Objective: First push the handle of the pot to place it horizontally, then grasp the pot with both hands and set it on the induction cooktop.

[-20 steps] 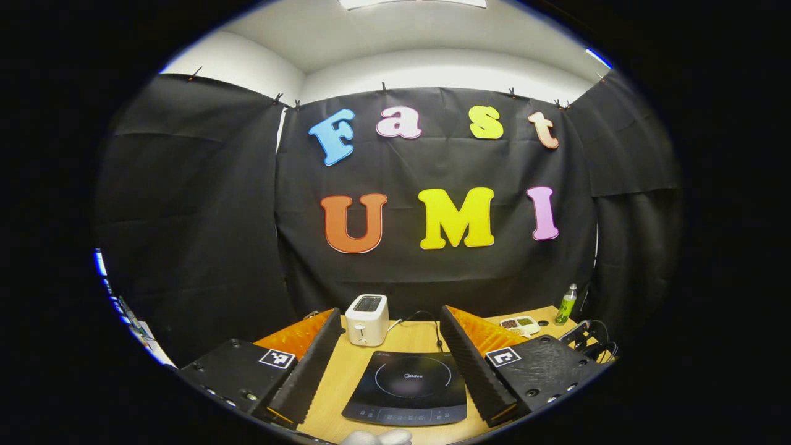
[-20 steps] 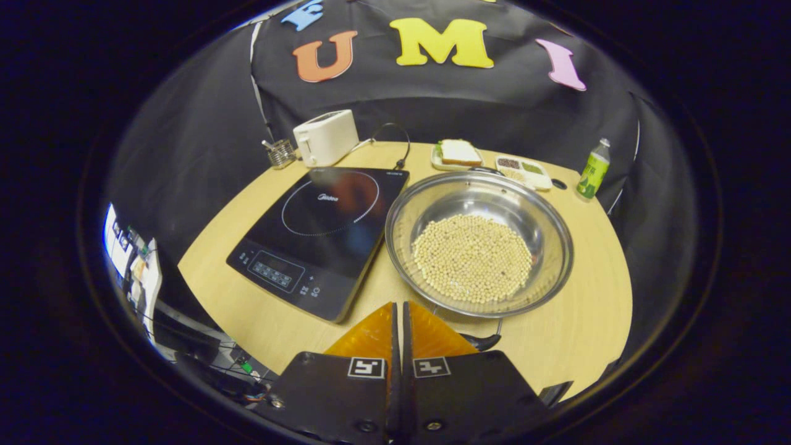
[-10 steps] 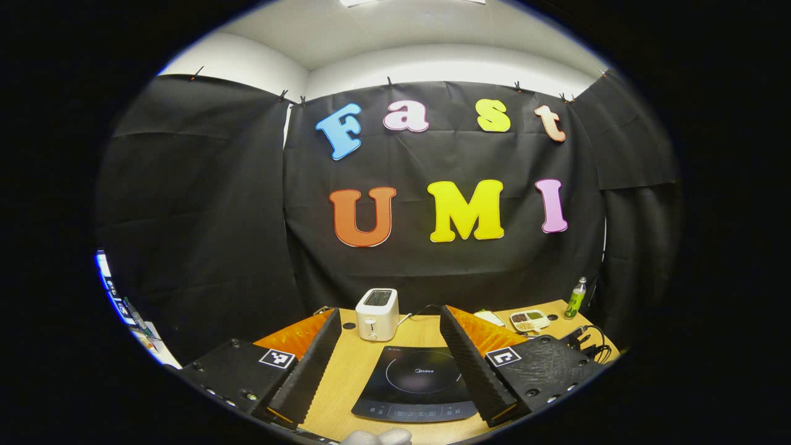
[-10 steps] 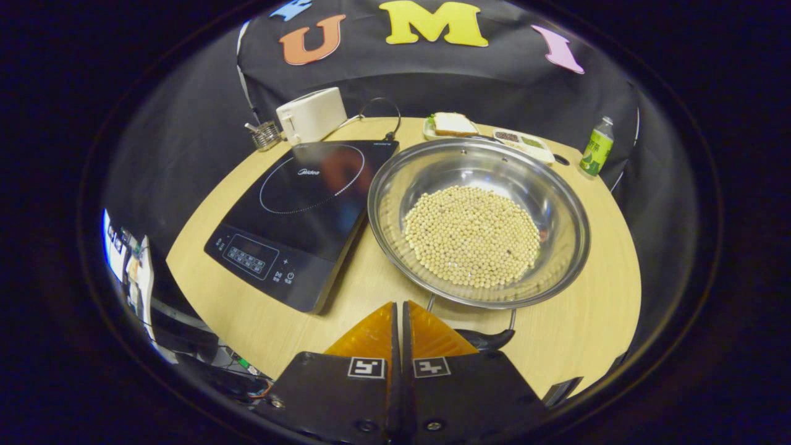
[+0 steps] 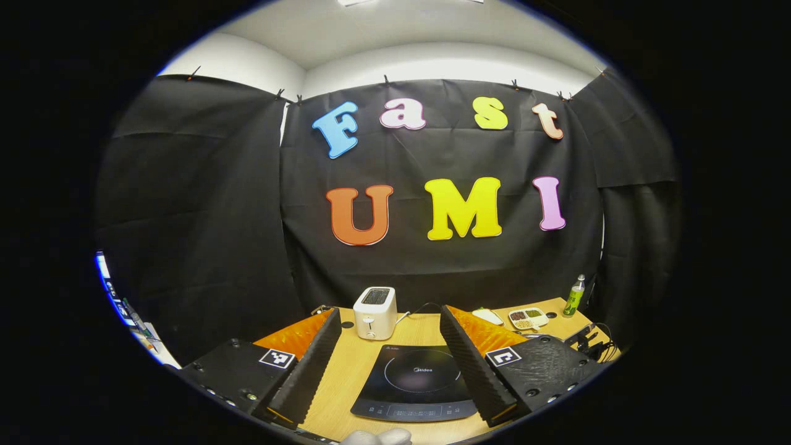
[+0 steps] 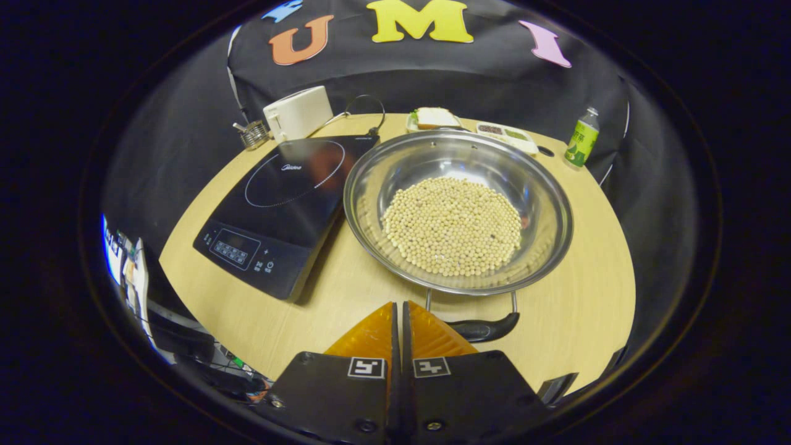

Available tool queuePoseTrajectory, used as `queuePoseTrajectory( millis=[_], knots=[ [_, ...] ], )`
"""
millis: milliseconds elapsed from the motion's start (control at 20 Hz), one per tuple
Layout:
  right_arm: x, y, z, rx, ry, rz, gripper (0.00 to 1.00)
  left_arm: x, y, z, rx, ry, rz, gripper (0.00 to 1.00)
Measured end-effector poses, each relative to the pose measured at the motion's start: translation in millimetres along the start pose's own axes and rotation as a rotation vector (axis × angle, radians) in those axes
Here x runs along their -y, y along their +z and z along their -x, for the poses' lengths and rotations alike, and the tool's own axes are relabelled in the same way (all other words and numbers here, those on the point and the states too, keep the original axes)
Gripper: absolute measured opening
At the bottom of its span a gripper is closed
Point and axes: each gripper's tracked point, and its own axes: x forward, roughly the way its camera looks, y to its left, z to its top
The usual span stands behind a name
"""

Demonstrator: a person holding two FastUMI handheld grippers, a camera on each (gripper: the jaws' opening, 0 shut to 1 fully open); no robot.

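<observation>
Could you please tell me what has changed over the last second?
The right tongs, shut on nothing, have closed in on the pot, whose handle now shows more fully. The left tongs stay open over the induction cooktop. Nothing on the table has visibly moved.

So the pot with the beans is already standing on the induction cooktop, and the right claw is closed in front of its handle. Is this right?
Not quite. In the right gripper view the pot stands on the wooden table, beside the induction cooktop, not on it. The rest holds: the beans are in it, and the right claw is closed in front of its handle.
</observation>
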Motion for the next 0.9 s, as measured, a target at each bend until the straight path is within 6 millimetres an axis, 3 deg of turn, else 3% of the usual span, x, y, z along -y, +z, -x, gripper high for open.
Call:
queuePoseTrajectory(
  millis=[600, 800, 900],
  knots=[
    [44.2, -10.3, 6.0, 0.001, -0.056, -0.008, 0.03, 12.0, 0.0, 0.6, -0.005, -0.02, 0.009, 0.96],
    [67.6, -11.7, 7.3, 0.001, -0.088, -0.006, 0.0, 18.0, 2.6, -0.6, -0.001, -0.03, 0.01, 0.96],
    [80.6, -10.2, 7.8, 0.0, -0.107, -0.014, 0.04, 20.7, 3.8, -1.7, 0.002, -0.031, 0.01, 0.96]
  ],
)
